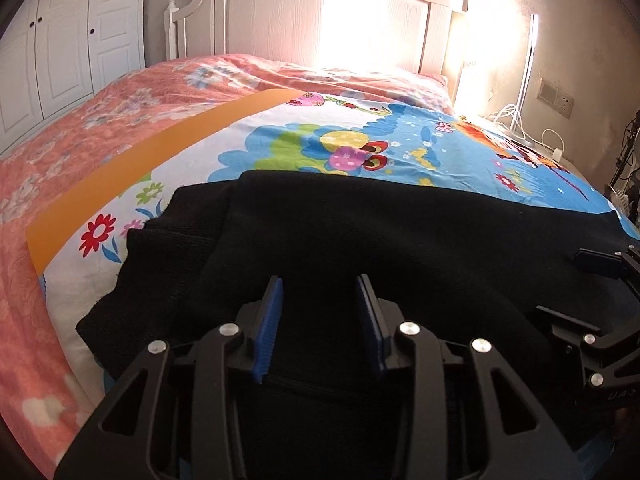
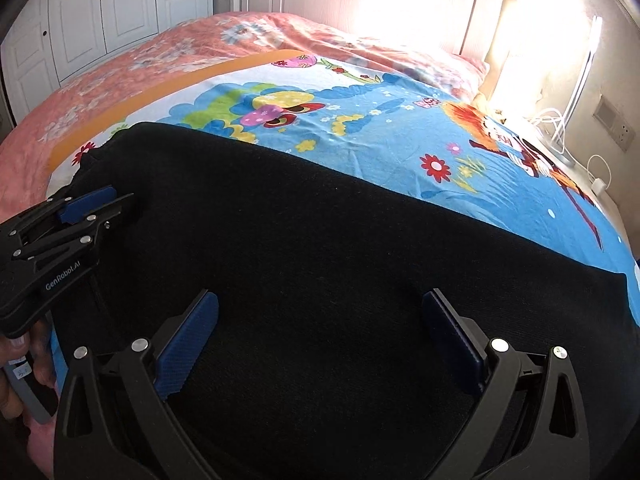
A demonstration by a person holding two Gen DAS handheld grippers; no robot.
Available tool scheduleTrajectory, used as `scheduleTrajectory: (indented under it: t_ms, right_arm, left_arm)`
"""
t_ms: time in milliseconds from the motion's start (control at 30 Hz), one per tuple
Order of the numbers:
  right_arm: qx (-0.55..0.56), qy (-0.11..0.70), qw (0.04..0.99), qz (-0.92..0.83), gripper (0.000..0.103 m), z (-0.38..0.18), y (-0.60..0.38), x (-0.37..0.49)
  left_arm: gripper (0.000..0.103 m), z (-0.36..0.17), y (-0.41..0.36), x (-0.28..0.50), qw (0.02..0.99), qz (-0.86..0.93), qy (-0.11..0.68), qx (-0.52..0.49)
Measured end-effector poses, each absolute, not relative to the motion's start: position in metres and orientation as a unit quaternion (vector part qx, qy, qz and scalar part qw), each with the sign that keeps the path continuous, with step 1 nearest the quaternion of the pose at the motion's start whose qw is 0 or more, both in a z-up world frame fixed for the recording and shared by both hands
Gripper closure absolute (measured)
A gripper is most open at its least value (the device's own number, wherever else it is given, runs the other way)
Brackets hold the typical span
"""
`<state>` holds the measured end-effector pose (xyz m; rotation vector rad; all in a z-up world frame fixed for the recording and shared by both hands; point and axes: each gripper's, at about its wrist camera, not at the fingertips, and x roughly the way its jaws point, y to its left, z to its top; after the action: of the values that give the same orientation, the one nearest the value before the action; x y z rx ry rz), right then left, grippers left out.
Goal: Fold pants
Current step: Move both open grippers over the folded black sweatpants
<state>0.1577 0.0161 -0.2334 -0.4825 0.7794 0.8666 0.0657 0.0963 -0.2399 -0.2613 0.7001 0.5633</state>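
Black pants [image 2: 320, 260] cover the bed [image 2: 140, 52] (no containers); right tongs [image 2: 320, 332] gape.

Your black pants [image 2: 320, 260] run off the bottom and right edges of the right wrist view, so their full outline stays unseen. Glare washes out the headboard [image 1: 360, 12]. Only fingertips of your hand [image 2: 24, 356] show at the left edge.

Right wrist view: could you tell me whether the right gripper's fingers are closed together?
No, the right gripper stands wide open above the black pants.
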Motion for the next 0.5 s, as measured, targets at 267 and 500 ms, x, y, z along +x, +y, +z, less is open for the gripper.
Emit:
scheduleTrajectory:
  t_ms: [267, 500]
  right_arm:
    - [-0.224, 0.365, 0.808, 0.405, 0.005, -0.234, 0.018, 0.159]
    - [-0.219, 0.369, 0.806, 0.408, 0.005, -0.235, 0.018, 0.161]
  left_arm:
    - [0.072, -0.197, 0.116, 0.068, 0.912, 0.258, 0.312, -0.065]
    - [0.042, -0.227, 0.176, 0.111, 0.869, 0.263, 0.413, -0.064]
